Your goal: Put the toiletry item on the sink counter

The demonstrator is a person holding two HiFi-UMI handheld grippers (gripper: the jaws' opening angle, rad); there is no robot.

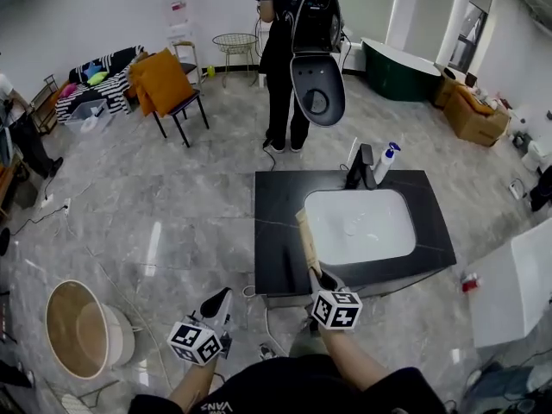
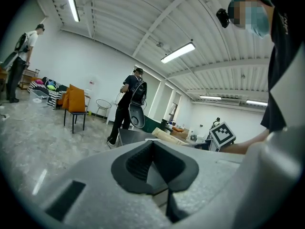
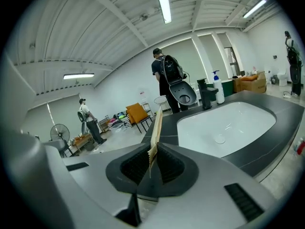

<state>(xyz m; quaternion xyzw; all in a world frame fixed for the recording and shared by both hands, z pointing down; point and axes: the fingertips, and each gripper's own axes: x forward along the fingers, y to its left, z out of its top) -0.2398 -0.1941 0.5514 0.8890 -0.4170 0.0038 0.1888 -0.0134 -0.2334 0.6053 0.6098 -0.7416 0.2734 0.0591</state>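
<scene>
**Packet pinched above the counter's left edge**

My left gripper hangs over the floor, short of the counter. Only its own view shows its jaws pressed together with nothing between them. My right gripper pinches a flat tan packet. Its own view shows the crimped end clamped edge-on, while the head view places the packet above the black sink counter, left of the white basin.
</scene>
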